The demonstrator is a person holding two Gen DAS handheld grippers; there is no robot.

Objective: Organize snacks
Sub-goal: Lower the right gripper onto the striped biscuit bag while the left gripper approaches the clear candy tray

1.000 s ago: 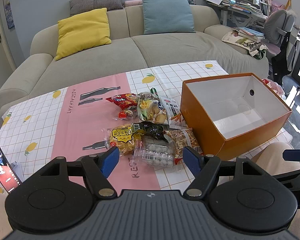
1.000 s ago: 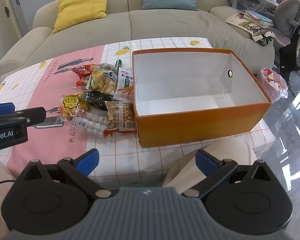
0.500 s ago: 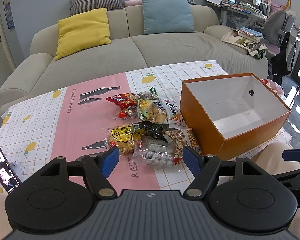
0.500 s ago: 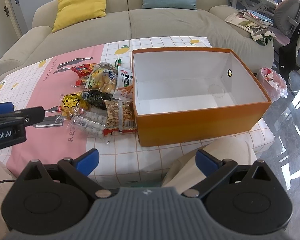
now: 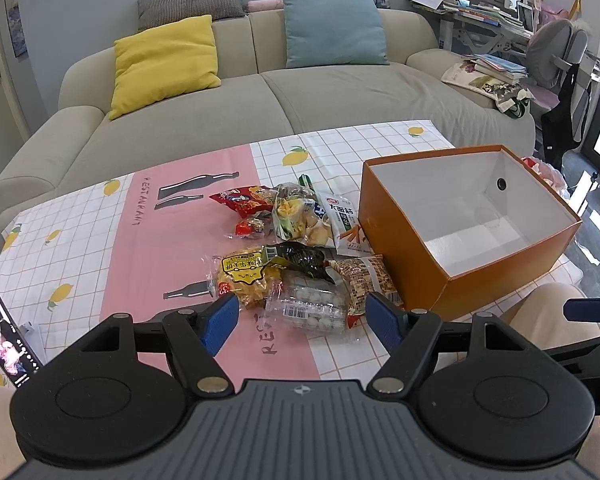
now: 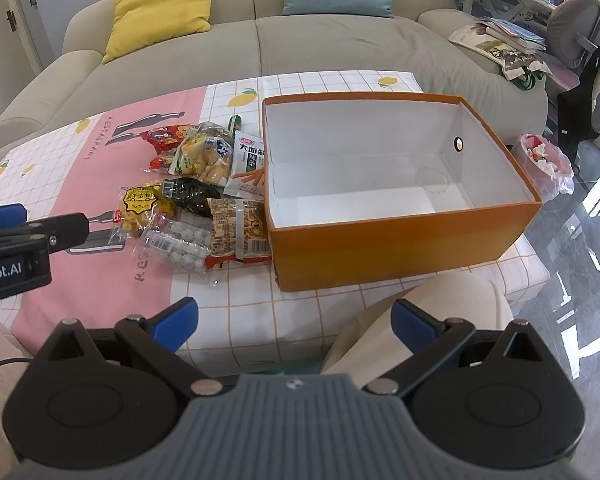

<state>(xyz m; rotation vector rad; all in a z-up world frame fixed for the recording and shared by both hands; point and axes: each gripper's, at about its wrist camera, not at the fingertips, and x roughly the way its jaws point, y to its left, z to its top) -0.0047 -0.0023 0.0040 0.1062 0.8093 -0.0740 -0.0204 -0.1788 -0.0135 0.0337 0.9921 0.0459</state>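
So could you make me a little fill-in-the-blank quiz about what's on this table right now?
1. The orange box holds ____ snacks so far.
2. The snack pile lies to the ____ of the box in the right wrist view.
3. Both the left gripper and the right gripper have their jaws ____.
4. On the sofa, the cushion beside the blue one is ____.

Missing words: no; left; open; yellow

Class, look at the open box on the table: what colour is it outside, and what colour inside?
The box is orange outside and white inside, clearest in the right wrist view.
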